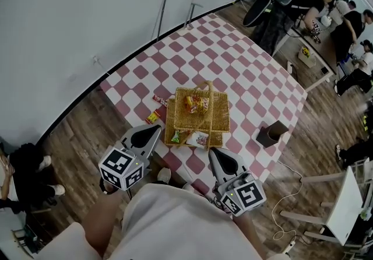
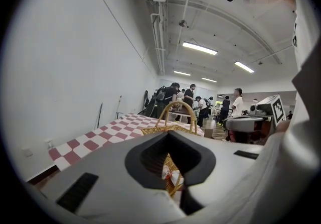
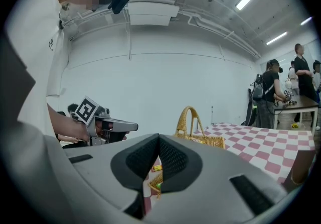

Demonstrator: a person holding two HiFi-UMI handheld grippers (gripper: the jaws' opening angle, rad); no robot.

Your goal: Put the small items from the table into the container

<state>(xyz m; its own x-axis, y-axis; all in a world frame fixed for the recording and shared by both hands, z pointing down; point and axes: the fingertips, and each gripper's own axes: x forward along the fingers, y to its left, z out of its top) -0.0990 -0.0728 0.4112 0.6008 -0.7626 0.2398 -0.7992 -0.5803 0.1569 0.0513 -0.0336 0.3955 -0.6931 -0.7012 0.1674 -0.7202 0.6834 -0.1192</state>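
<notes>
On the checked table [image 1: 233,60] a wicker basket [image 1: 218,114] holds snacks [image 1: 195,103]; a red packet [image 1: 159,100] and a yellow packet [image 1: 152,117] lie just left of it. Nearer, the left gripper [image 1: 156,129] and right gripper [image 1: 214,151] hover, jaws closed on nothing.

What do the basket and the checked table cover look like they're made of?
The basket looks like woven wicker or rattan, matte straw-yellow, with a visible weave and arched handle. The table cover seems cloth or vinyl, pink-and-white checks, lying flat; which one is unclear.

The checked worktop [image 1: 233,60] holds a basket [image 1: 220,116] in the middle. A red packet [image 1: 160,100] and a yellow packet [image 1: 152,117] lie just beside it.
</notes>
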